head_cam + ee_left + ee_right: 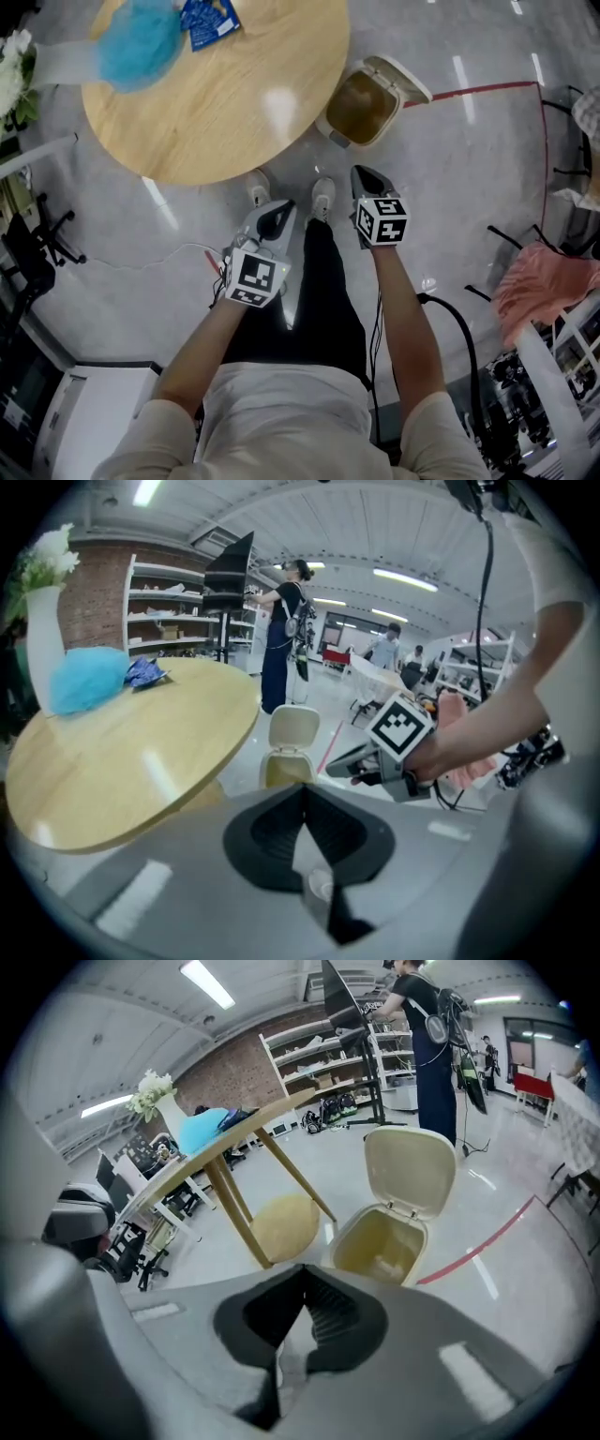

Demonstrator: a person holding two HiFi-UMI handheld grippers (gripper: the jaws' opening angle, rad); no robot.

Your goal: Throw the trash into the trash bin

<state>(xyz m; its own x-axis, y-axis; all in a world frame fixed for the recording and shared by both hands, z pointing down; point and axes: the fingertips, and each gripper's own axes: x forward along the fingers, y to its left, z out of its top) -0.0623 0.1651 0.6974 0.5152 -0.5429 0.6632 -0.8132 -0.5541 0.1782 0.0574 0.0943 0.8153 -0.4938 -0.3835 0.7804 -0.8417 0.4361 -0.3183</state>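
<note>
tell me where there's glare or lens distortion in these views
Head view: a white glare patch on the round table and bright streaks on the floor. Left gripper view: heavy fisheye, black corners, bowed table edge. Right gripper view: same fisheye; the trash bin looks sharp.

light: bright overhead strips (208, 983) | glare: tabletop (278, 101) | edges: fisheye-warped

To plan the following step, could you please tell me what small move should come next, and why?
Probably lift the left gripper toward the blue wrapper on the table and open its jaws: it and the right gripper are shut on nothing, and the trash bin already stands open.
</note>
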